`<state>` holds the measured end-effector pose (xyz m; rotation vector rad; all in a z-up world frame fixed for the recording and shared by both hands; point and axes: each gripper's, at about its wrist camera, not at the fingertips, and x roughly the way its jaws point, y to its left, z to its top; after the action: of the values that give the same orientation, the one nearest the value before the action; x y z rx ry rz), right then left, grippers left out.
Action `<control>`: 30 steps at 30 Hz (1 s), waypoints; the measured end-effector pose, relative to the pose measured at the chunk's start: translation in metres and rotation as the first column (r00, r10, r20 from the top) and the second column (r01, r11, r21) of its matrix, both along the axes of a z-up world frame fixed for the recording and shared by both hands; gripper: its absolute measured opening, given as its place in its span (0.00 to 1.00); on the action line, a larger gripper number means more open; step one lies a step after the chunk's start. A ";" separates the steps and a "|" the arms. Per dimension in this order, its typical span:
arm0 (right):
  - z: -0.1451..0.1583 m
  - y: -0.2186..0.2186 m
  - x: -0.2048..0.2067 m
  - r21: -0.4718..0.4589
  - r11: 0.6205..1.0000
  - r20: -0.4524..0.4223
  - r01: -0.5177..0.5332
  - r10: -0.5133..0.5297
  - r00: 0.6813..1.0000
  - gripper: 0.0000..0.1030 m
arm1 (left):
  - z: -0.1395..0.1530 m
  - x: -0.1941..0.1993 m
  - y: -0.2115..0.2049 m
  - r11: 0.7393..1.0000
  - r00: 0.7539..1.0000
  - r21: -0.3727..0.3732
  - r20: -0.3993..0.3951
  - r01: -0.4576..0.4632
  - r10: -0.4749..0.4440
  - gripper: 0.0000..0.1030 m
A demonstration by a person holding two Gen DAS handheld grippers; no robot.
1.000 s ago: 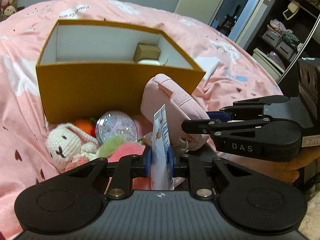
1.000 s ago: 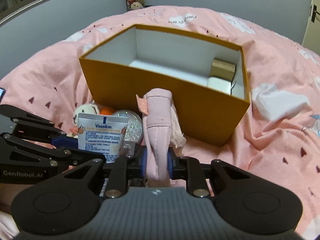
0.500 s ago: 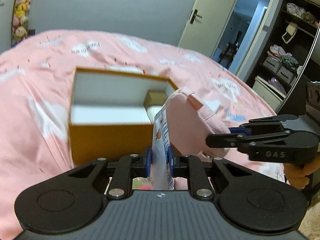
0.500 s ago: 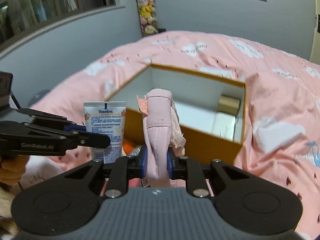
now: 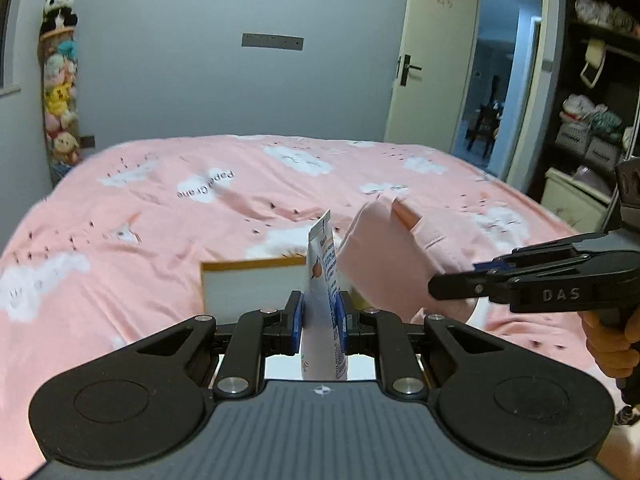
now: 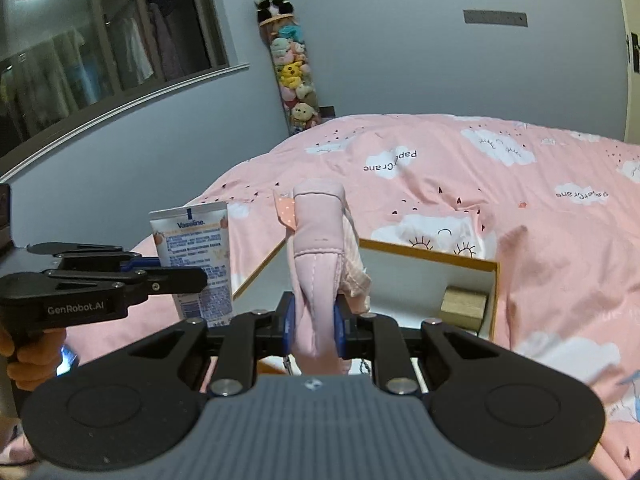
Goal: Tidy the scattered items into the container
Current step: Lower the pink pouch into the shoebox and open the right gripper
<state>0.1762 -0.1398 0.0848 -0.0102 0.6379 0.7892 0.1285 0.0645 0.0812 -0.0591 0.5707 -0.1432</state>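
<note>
My left gripper (image 5: 320,320) is shut on a white Vaseline tube (image 5: 322,300), held upright above the near edge of the orange box (image 5: 252,266). My right gripper (image 6: 314,322) is shut on a pink pouch (image 6: 320,248), also held up over the box (image 6: 432,254). The tube (image 6: 196,264) and left gripper (image 6: 120,280) show at left in the right wrist view. The pouch (image 5: 384,256) and right gripper (image 5: 520,280) show at right in the left wrist view. A small tan box (image 6: 464,304) lies inside the orange box.
The box stands on a pink bed cover (image 5: 160,216) with white clouds. A column of plush toys (image 6: 290,72) hangs at the far wall. An open door (image 5: 436,76) and shelves (image 5: 592,128) are at right.
Both grippers have risen with the tube and the pouch, from beside the box front up to above its rim. The toys in front of the box have dropped out of view.
</note>
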 end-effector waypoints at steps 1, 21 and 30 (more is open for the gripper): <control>-0.005 0.005 0.009 0.002 1.000 -0.020 0.004 -0.004 1.000 0.21 | -0.001 0.007 0.001 1.000 1.000 0.004 -0.007 0.000 0.000 0.19; -0.137 0.040 0.103 -0.028 0.998 -0.560 0.055 -0.061 0.826 0.21 | -0.074 0.072 0.031 0.999 0.978 -0.034 -0.206 0.015 -0.022 0.19; -0.135 0.044 0.103 -0.203 0.979 -0.497 0.032 -0.131 0.858 0.35 | -0.082 0.081 0.030 0.998 0.973 -0.046 -0.226 0.034 -0.044 0.19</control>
<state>0.2795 -0.0961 -0.0501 0.0550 1.2102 0.6454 0.2097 0.0941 -0.0007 -0.1059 0.7974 -0.1884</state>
